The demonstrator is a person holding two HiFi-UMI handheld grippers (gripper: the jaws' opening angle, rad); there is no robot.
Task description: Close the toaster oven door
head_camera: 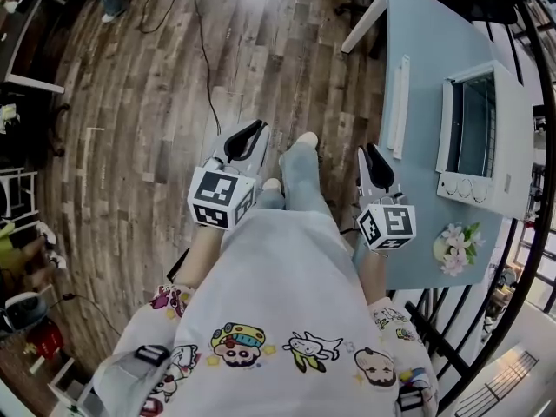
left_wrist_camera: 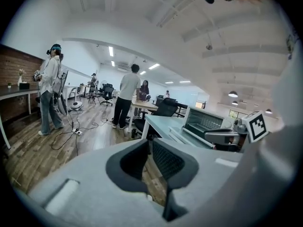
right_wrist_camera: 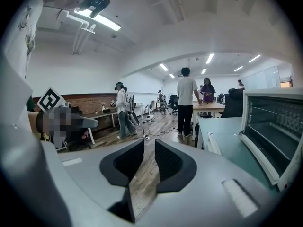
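Toaster oven (head_camera: 486, 137): stands on the light-blue table (head_camera: 417, 42), at the person's front right, with its cavity showing.
Door (head_camera: 400, 102): dropped flat onto the tabletop, its white handle edge lying towards the table's near side.
Right gripper view: looks into the cavity and along the lowered door (right_wrist_camera: 227, 150); people (right_wrist_camera: 187, 100) stand at desks further back.
Left gripper view: takes in the oven (left_wrist_camera: 203, 122) from further off, beyond the other gripper.
Head view only: artificial flowers (head_camera: 455, 246) just beside the oven's knob end, and a black railing (head_camera: 521, 259) along the table's far side.
Right gripper (head_camera: 369, 153): at the table edge, well short of the door; jaws partway apart, with only floor between them.
Left gripper (head_camera: 257, 129): over the wooden floor (head_camera: 148, 146); jaws a narrow slit apart, holding nothing.
Open room: bare tabletop around the door; a cable (head_camera: 206, 59) trails across the floor to the left.
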